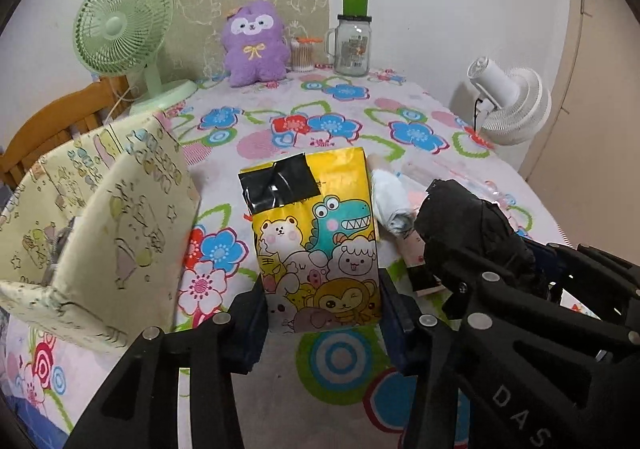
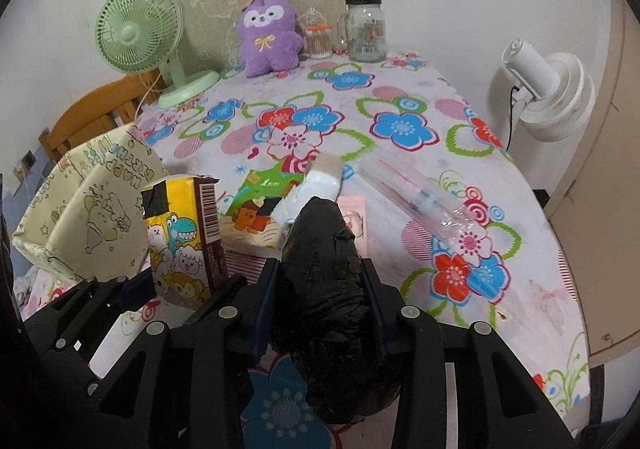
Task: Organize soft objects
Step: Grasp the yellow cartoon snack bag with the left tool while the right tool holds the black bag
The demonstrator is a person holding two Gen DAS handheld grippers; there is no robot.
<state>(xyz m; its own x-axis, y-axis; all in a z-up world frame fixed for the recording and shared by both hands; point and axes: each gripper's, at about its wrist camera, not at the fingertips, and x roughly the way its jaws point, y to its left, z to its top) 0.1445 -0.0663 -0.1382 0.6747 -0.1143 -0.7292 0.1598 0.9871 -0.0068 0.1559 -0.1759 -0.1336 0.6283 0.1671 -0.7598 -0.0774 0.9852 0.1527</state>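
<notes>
Both grippers grip: left gripper (image 1: 322, 313) clamps the yellow cartoon-animal tissue pack (image 1: 316, 245), right gripper (image 2: 320, 313) the crumpled black plastic bundle (image 2: 324, 289). Squeeze gently; both likely deform.

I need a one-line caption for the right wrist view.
Right tongs shut on a black plastic bundle, beside the yellow cartoon tissue pack held by the left tongs.
</notes>
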